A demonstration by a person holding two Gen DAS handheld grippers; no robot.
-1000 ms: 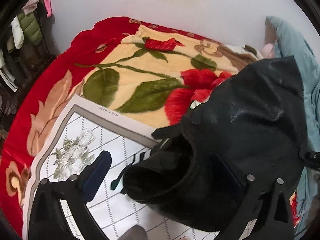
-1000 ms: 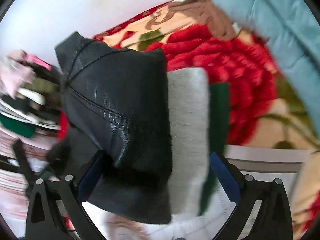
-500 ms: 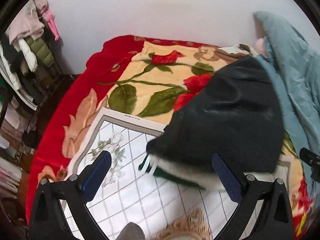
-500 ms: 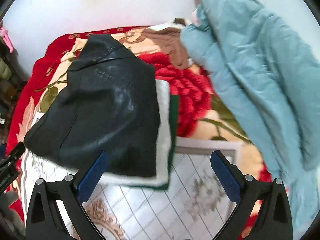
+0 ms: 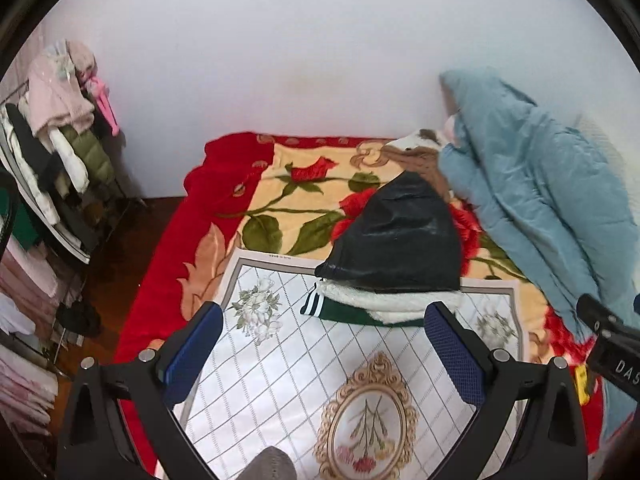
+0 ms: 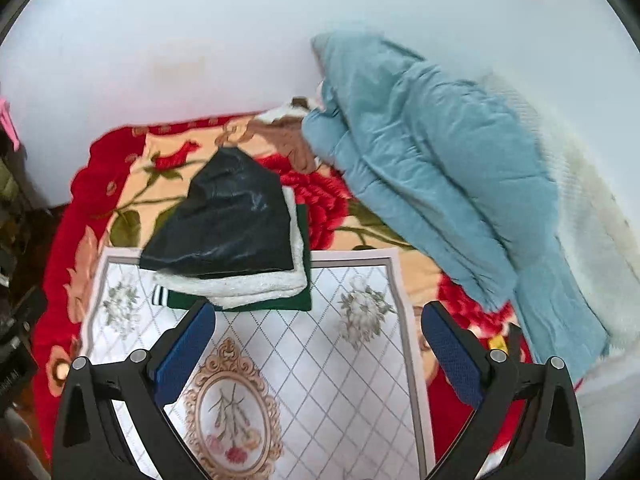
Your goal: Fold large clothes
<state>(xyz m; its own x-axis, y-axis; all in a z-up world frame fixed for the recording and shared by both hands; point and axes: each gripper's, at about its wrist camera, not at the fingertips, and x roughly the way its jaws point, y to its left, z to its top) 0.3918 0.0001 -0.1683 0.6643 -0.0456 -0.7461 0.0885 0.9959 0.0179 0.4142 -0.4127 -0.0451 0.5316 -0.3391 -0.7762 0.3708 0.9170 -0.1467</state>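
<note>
Both grippers are spread wide with nothing between the blue pads: left gripper [image 5: 322, 346] and right gripper [image 6: 318, 342] just hang above the mat [image 5: 304, 376], a white tile-pattern thing with flowers and a gold oval frame. Folded clothes sit in a stack at the mat's far edge, half on it and half on the blanket [image 5: 280, 188]. Black jacket [image 5: 400, 240] is on top, shiny like leather, then a white fleece [image 5: 372, 298], then a green piece [image 5: 352, 314] with white stripes poking out on the left. From the right wrist the same stack [image 6: 232, 236] sits just beyond the left pad. Blue quilt [image 6: 432, 184] is bunched up along the right side against the wall. Clothes rack [image 5: 60, 152] stands off to the left.
</note>
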